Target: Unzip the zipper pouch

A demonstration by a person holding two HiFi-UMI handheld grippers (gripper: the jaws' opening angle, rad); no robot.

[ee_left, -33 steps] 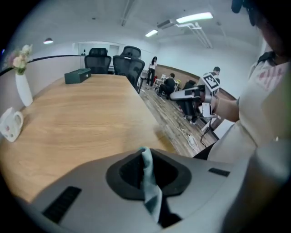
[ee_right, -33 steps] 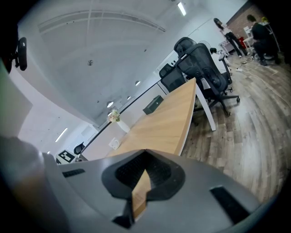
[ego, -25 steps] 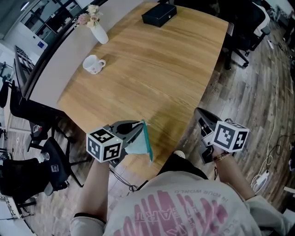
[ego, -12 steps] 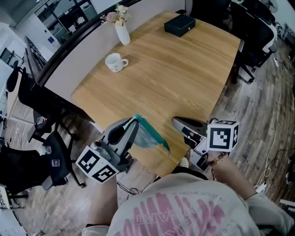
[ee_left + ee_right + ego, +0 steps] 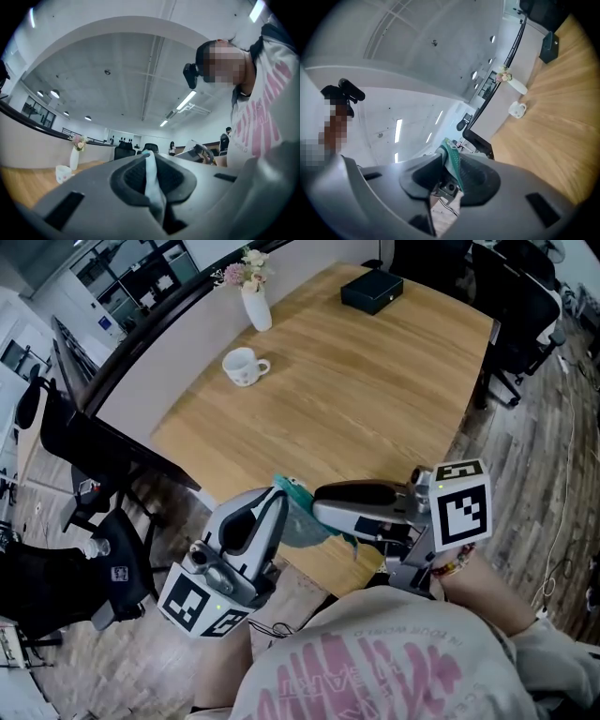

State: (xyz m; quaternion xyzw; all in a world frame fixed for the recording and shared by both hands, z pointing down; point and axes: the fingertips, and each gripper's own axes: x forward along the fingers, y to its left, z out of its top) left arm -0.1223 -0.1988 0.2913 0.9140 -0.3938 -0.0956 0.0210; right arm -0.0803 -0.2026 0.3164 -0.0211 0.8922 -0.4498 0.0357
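Progress looks early. The teal zipper pouch (image 5: 302,519) is off the wooden surface (image 5: 375,390) and hangs in the air above its near edge, just in front of the person, but no view shows the zip parted.

Left tongs (image 5: 277,501) are clamped on the pouch. In the left gripper view the fabric is a thin pale strip pinched flat between the two dark pads, with no gap on either side.

Right tongs (image 5: 328,514) reach in level from the other side, and their tips come to the pouch just beside the left ones. Their jaws have just been opening and stand wide. In the right gripper view the pouch's green edge, with what looks like zip teeth, stands between them. It lies against one pad while the other is clear of it, so nothing is gripped there. Whether the pull tab sits in that gap I cannot tell.

As I judge it, lifting and presenting the pouch is done. What is left is to close the right tongs on the pull tab, then draw it along the teeth while the left tongs hold firm.

A white mug (image 5: 244,366), a vase of flowers (image 5: 257,307) and a black box (image 5: 371,290) sit well apart from the pouch, towards the surface's far side.
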